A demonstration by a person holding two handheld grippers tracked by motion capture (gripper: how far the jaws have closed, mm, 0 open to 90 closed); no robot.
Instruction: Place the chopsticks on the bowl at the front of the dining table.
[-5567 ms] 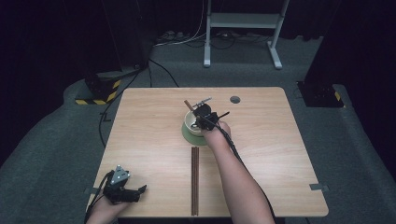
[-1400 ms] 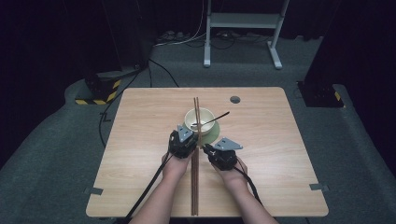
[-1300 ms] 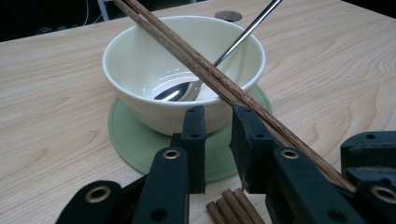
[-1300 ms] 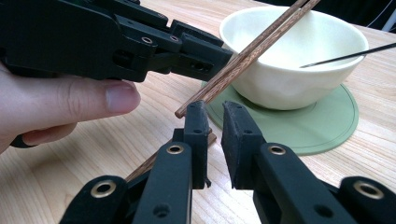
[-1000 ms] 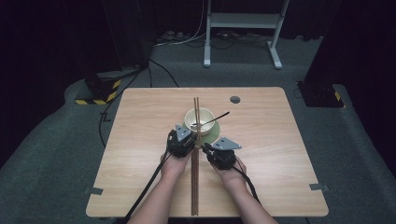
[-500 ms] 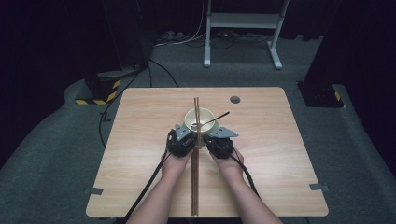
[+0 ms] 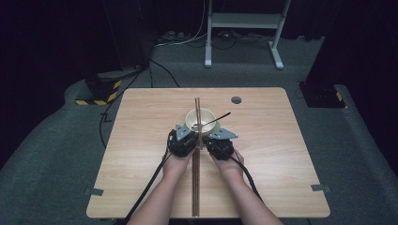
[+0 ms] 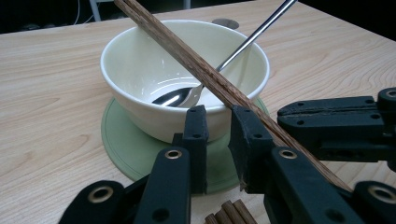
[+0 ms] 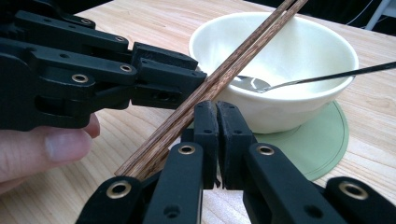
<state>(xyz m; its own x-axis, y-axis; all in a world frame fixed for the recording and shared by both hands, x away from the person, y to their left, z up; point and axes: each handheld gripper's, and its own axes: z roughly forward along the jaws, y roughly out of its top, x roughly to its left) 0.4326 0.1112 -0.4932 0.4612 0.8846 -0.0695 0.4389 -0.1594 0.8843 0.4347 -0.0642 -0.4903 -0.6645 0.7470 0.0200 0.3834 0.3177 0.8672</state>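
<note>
Moved in beside the left hand-held gripper (image 7: 187, 139), the right hand-held gripper (image 7: 217, 142) has just clenched empty; brown wooden chopsticks (image 7: 197, 117) rest across the cream bowl (image 7: 201, 121) between and ahead of both, left jaws nearly closed, grasping nothing.

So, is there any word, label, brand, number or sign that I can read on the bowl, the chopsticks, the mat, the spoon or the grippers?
None can be read.
Cream ceramic bowl: plain, no print.
Round green mat: no text.
Brown wooden chopsticks: no marking visible.
Metal spoon: no stamp visible.
Black left gripper and right gripper: screws alone, no label.
Yellow-and-black striped block on the floor: hazard stripes, no words.
</note>
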